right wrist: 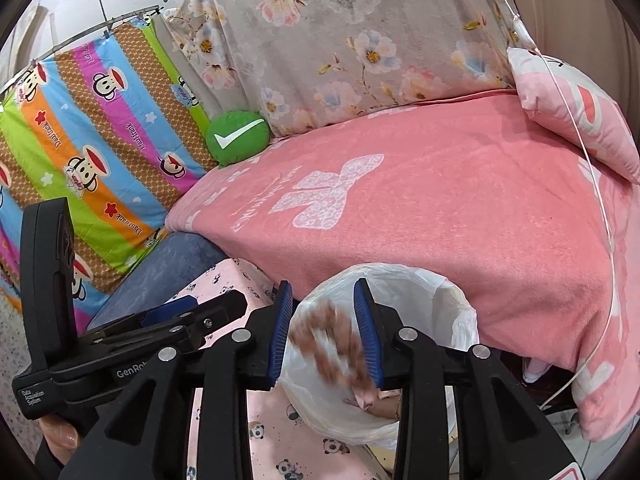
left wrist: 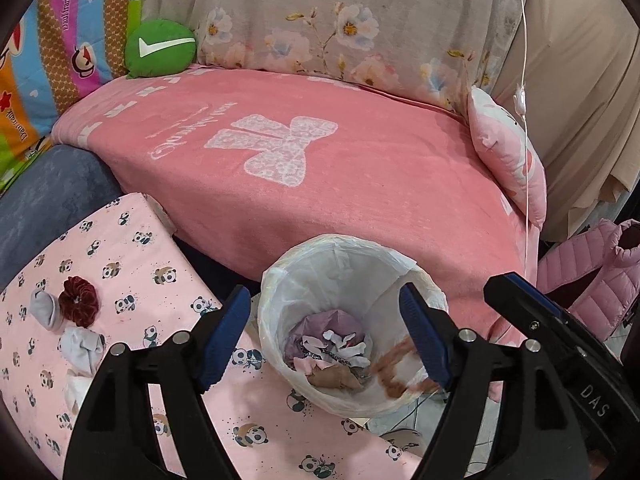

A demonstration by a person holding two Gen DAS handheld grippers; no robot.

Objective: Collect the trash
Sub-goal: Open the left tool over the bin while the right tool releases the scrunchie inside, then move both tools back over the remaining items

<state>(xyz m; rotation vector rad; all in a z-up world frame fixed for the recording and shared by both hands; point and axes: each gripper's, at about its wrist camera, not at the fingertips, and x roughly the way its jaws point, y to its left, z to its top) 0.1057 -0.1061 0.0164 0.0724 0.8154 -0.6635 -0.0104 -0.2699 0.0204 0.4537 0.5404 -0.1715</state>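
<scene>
A small bin lined with a white bag (left wrist: 280,280) stands below the pink sofa seat, with crumpled paper and wrappers (left wrist: 332,356) inside. It also shows in the right wrist view (right wrist: 452,304). My left gripper (left wrist: 324,336) is open and empty above the bin's near rim. My right gripper (right wrist: 322,336) is open over the bin; a blurred brown and white piece of trash (right wrist: 332,348) is between its fingers, falling, and it also shows in the left wrist view (left wrist: 396,372). The right gripper's body (left wrist: 560,344) is beside my left one.
A pink panda-print cushion (left wrist: 120,280) lies left of the bin with a dark red scrunchie (left wrist: 78,300) and grey socks (left wrist: 80,344). The pink blanket (left wrist: 320,168), a green check-mark pillow (left wrist: 160,48), a pink pillow (left wrist: 508,160), a hanging white cord (left wrist: 524,120) and a pink jacket (left wrist: 592,280) surround it.
</scene>
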